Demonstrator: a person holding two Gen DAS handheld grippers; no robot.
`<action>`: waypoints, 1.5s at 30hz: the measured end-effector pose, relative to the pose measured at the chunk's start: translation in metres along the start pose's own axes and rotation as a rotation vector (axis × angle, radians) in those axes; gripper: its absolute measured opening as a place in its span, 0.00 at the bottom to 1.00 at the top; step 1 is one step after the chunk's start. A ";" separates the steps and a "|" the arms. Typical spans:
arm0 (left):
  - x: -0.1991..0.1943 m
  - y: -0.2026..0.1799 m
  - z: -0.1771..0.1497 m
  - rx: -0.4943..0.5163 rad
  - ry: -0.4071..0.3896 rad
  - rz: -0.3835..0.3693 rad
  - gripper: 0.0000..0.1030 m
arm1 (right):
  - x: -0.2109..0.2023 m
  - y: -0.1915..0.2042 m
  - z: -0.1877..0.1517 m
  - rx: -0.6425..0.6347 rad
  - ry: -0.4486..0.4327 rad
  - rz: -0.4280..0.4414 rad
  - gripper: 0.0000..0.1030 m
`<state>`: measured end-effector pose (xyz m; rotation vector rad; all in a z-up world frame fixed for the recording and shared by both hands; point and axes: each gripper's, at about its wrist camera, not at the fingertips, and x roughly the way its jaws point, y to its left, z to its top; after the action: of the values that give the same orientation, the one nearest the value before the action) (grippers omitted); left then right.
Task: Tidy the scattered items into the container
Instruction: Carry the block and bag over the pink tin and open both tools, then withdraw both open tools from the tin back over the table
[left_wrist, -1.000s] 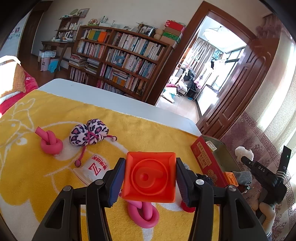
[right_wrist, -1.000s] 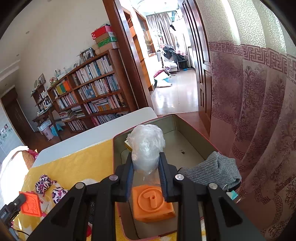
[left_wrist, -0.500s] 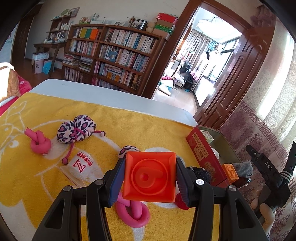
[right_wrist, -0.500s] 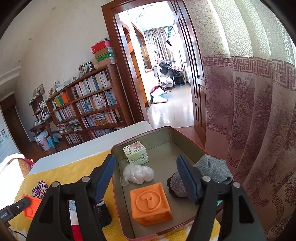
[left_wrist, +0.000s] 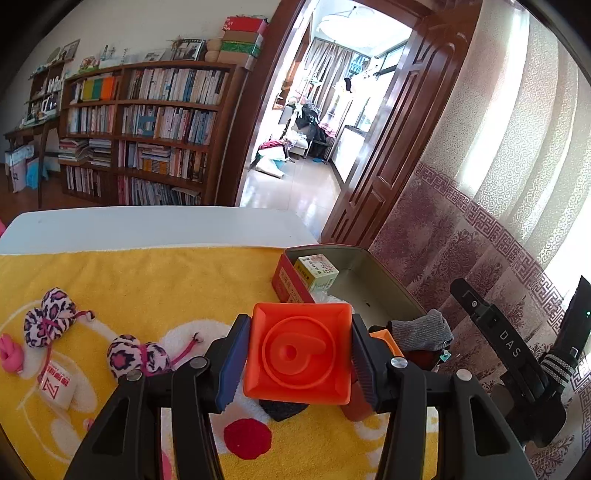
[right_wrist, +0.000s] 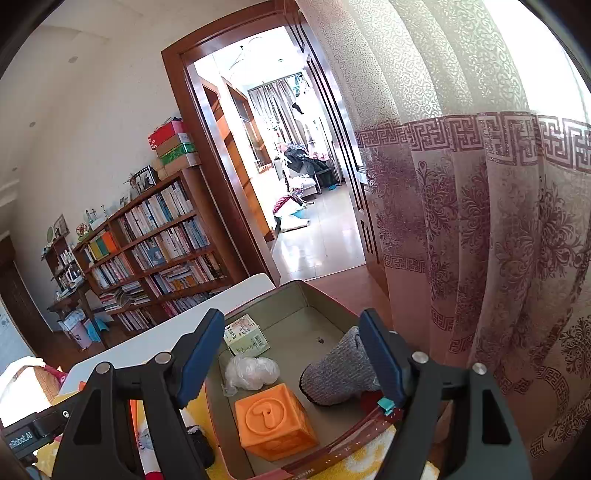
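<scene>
Above the yellow towel (left_wrist: 155, 284), an orange-red block (left_wrist: 299, 352) is pinched by the left gripper (left_wrist: 297, 360); the right gripper (right_wrist: 291, 354) is being spread, empty, over the tin (right_wrist: 317, 295).

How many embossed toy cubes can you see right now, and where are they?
2. The red-orange cube is clamped in the left gripper, above the yellow towel. The orange cube sits inside the tin. Others may be hidden behind the grippers.
</scene>
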<state>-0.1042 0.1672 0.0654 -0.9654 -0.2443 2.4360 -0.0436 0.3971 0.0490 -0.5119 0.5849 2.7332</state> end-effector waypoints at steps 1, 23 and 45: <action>0.007 -0.007 0.004 0.002 0.006 -0.017 0.53 | 0.000 -0.004 0.000 0.011 0.000 -0.004 0.76; 0.080 -0.020 0.037 -0.083 0.071 -0.048 0.86 | 0.010 -0.022 0.001 0.045 0.021 -0.052 0.76; -0.049 0.110 -0.006 -0.245 -0.059 0.135 0.86 | 0.008 0.088 -0.069 -0.387 0.167 0.297 0.76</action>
<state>-0.1120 0.0473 0.0524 -1.0435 -0.5239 2.6037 -0.0626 0.2915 0.0163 -0.8081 0.1729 3.1265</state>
